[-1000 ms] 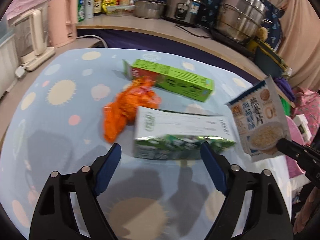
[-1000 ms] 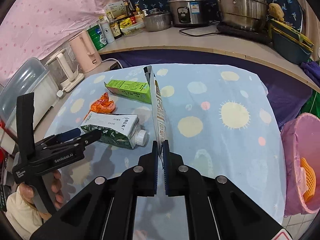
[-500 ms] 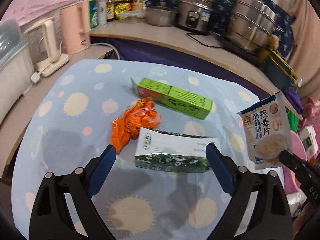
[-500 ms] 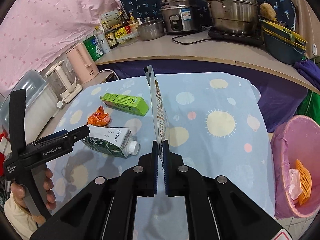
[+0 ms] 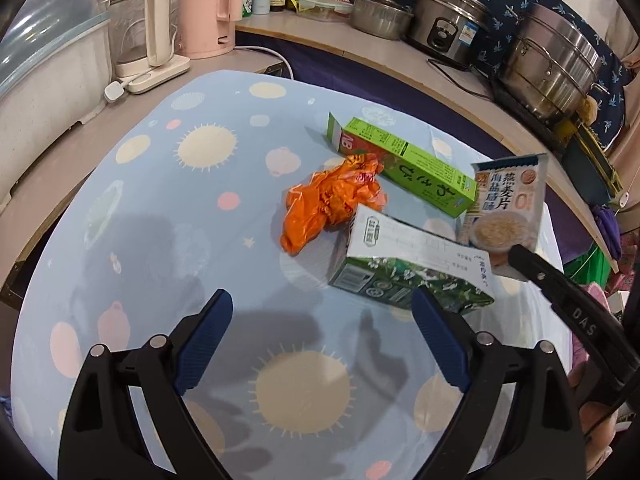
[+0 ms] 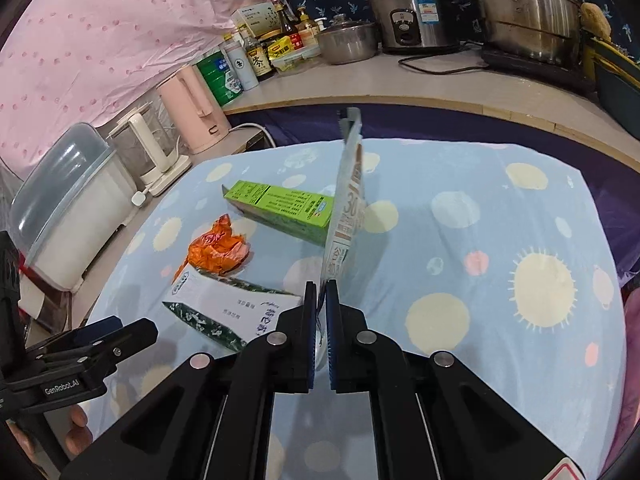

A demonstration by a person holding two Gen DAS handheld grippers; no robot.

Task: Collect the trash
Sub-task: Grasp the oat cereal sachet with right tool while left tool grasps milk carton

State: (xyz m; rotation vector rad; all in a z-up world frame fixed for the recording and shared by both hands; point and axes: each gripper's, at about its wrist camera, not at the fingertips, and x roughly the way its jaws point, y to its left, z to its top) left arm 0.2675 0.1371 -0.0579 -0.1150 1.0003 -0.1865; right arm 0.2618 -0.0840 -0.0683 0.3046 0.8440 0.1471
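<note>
My right gripper (image 6: 319, 292) is shut on an oatmeal packet (image 6: 349, 200), held edge-on above the table; the packet also shows in the left wrist view (image 5: 505, 204). My left gripper (image 5: 320, 316) is open and empty, just short of a green and white milk carton (image 5: 404, 264) lying on its side. A crumpled orange wrapper (image 5: 328, 200) and a long green box (image 5: 404, 164) lie beyond the carton. In the right wrist view the carton (image 6: 232, 312), the wrapper (image 6: 218, 250) and the box (image 6: 280, 208) lie left of the packet.
The table has a light blue cloth with sun shapes (image 5: 168, 208). A pink kettle (image 5: 208, 4), a white kettle (image 5: 146, 36), bottles, a rice cooker (image 6: 412, 16) and steel pots (image 6: 524, 4) stand on the counter behind. A pink bin edge (image 6: 630, 360) shows at the right.
My left gripper has drawn back and swung left, so the carton sits further right in its view. My right gripper has moved left with the packet; the pink bin has nearly left its view.
</note>
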